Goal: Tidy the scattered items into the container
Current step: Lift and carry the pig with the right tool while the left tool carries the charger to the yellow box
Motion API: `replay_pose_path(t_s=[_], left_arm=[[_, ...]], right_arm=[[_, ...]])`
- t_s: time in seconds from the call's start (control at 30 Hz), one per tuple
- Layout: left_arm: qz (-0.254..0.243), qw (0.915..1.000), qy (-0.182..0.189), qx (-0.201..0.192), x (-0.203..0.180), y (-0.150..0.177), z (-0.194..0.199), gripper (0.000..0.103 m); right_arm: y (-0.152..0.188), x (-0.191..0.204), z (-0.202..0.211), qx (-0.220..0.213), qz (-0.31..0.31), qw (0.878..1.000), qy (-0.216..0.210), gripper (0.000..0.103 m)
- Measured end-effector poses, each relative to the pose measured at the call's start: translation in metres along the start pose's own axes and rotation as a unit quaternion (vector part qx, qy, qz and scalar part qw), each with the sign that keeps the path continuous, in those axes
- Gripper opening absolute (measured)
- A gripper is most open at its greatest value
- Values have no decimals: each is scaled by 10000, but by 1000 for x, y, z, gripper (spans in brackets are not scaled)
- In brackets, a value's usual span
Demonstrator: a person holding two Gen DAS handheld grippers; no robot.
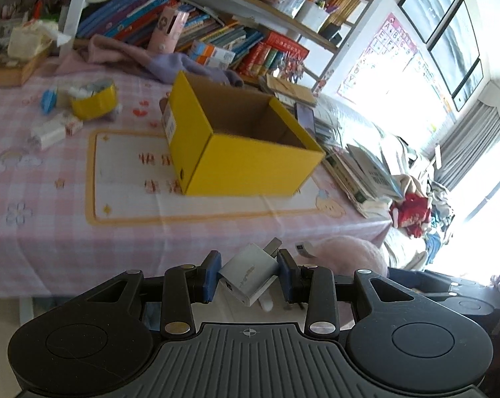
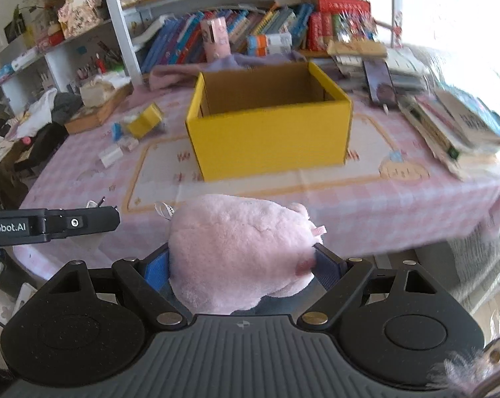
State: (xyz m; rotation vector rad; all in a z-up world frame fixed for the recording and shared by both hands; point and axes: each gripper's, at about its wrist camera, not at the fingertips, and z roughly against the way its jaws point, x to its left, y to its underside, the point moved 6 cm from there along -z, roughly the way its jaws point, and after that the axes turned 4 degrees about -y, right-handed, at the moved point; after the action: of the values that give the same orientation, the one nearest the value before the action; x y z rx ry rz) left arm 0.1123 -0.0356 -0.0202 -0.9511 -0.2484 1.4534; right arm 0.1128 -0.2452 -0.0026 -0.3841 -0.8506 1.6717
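My left gripper clamps a white charger and my right gripper squeezes a pink plush toy, both held short of the open yellow box for dropping in.

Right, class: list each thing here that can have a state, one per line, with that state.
Yellow box: open-topped, upright on the table, looks empty.
Left gripper: fingers shut on the white charger, held short of the table.
Right gripper: fingers shut on the pink plush toy, not yet over the box.
Yellow tape roll: lying on the tablecloth, outside the box.
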Motion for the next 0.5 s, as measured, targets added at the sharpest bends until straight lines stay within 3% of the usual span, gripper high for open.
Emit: replay_pose_path(t_s=[0.27, 0.5], left_arm=[[-574, 9970, 23, -528, -23, -63, -22, 35], [-625, 9934, -198, -944, -41, -129, -48, 35]], right_arm=[[-74, -12, -14, -635, 631, 9958, -170, 85], [-152, -34, -38, -1001, 1102, 9876, -498, 85]])
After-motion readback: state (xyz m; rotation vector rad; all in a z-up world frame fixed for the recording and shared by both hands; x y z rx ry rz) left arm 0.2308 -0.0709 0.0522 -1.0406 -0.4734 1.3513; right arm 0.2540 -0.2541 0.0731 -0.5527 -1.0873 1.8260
